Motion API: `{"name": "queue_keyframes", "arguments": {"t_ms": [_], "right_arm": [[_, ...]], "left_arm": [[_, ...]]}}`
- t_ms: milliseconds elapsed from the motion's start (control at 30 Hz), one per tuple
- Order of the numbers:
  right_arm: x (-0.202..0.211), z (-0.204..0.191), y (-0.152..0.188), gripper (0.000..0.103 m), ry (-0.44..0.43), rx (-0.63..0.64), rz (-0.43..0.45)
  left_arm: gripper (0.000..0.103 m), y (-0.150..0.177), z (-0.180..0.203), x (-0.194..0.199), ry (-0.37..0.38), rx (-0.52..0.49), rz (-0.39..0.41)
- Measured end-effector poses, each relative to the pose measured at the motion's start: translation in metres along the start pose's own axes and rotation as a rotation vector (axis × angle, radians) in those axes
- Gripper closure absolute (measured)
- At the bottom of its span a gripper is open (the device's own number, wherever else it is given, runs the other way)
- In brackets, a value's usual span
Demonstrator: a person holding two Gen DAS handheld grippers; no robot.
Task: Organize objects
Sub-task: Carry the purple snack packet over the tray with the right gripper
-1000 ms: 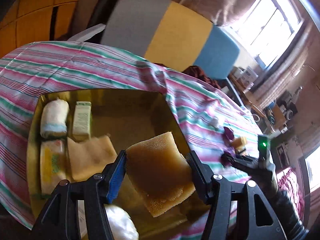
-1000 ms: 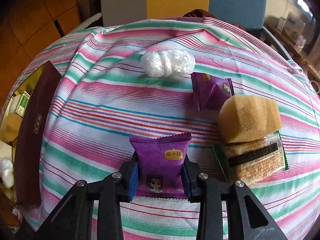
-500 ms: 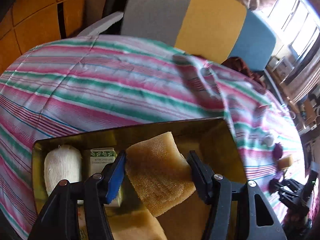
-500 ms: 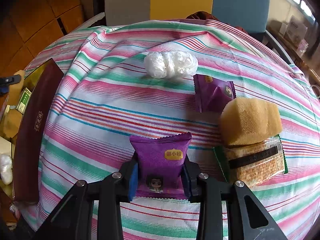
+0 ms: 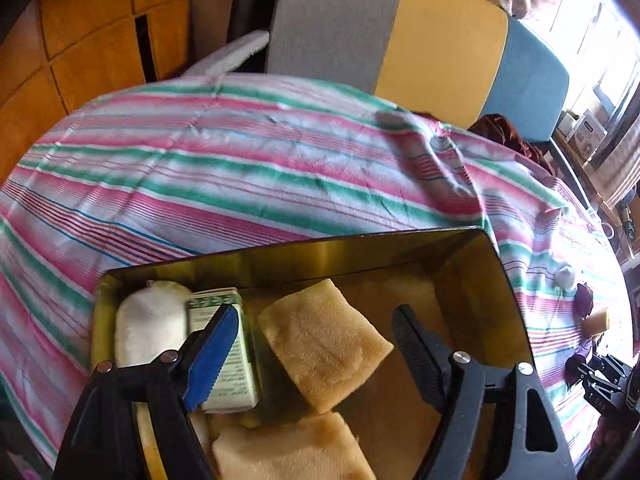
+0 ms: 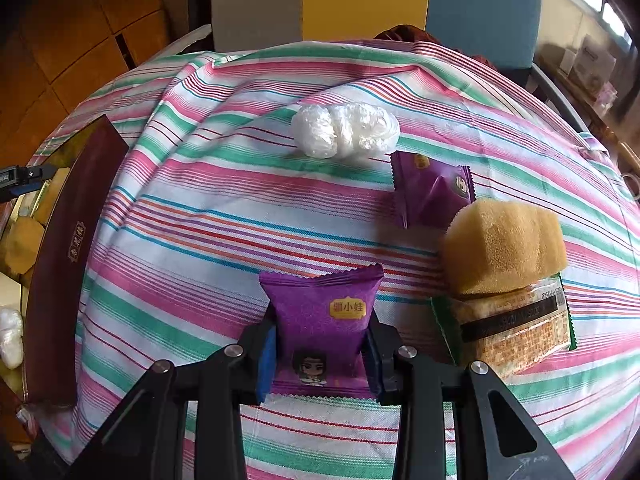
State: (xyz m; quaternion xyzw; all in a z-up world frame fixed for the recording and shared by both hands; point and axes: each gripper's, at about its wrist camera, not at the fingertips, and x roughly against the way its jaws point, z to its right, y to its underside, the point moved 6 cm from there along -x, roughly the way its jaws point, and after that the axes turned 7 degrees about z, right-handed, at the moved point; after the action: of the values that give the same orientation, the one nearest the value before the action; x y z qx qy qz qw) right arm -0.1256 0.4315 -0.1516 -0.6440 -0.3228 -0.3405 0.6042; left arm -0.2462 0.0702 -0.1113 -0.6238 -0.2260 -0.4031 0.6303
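My left gripper (image 5: 316, 344) is open over the gold-lined box (image 5: 360, 248). A yellow sponge (image 5: 324, 344) lies between its fingers, free of both, inside the box. Also in the box are a white roll (image 5: 148, 324), a green-and-white packet (image 5: 224, 360) and a second sponge (image 5: 288, 452). My right gripper (image 6: 320, 352) is shut on a purple snack packet (image 6: 320, 312) on the striped tablecloth (image 6: 200, 208).
In the right wrist view a white plastic bundle (image 6: 346, 130), a second purple packet (image 6: 432, 188), a yellow sponge (image 6: 504, 248) and a cracker pack (image 6: 508, 328) lie on the cloth. The box's dark side (image 6: 68, 264) stands at left. A grey-yellow-blue chair (image 5: 400, 40) stands behind the table.
My left gripper moved over the box and opened, letting go of the yellow sponge, which now lies in the box. The right gripper stayed shut on the purple packet.
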Motion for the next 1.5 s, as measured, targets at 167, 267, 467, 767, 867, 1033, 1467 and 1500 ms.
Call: {"name": "queue_keyframes", "arguments": {"t_ms": [167, 267, 467, 767, 867, 1033, 1467, 1500], "right_arm": [[-0.001, -0.001, 0.000, 0.067, 0.009, 0.015, 0.007], [-0.001, -0.002, 0.000, 0.067, 0.017, 0.024, 0.011], [-0.001, -0.003, 0.002, 0.067, 0.034, 0.028, 0.022], [0.002, -0.005, 0.005, 0.067, 0.058, -0.054, 0.019], [0.006, -0.015, 0.005, 0.068, 0.035, -0.078, 0.020], [0.022, -0.048, -0.009, 0.068, -0.013, -0.057, 0.059], [0.058, -0.184, -0.057, 0.067, -0.191, 0.094, 0.150], [0.057, -0.195, -0.059, 0.067, -0.200, 0.110, 0.148]], "left_arm": [[0.022, 0.001, 0.012, 0.056, -0.043, -0.084, 0.150], [0.022, 0.011, 0.022, 0.088, -0.039, -0.116, 0.221], [0.022, 0.040, 0.036, 0.129, -0.021, -0.145, 0.273], [0.022, 0.070, 0.034, 0.143, -0.002, -0.145, 0.256], [0.022, 0.076, 0.030, 0.143, 0.008, -0.132, 0.247], [0.022, 0.085, 0.021, 0.142, 0.017, -0.114, 0.234], [0.022, 0.095, -0.013, 0.149, 0.022, -0.063, 0.226], [0.022, 0.096, -0.017, 0.150, 0.018, -0.057, 0.226]]}}
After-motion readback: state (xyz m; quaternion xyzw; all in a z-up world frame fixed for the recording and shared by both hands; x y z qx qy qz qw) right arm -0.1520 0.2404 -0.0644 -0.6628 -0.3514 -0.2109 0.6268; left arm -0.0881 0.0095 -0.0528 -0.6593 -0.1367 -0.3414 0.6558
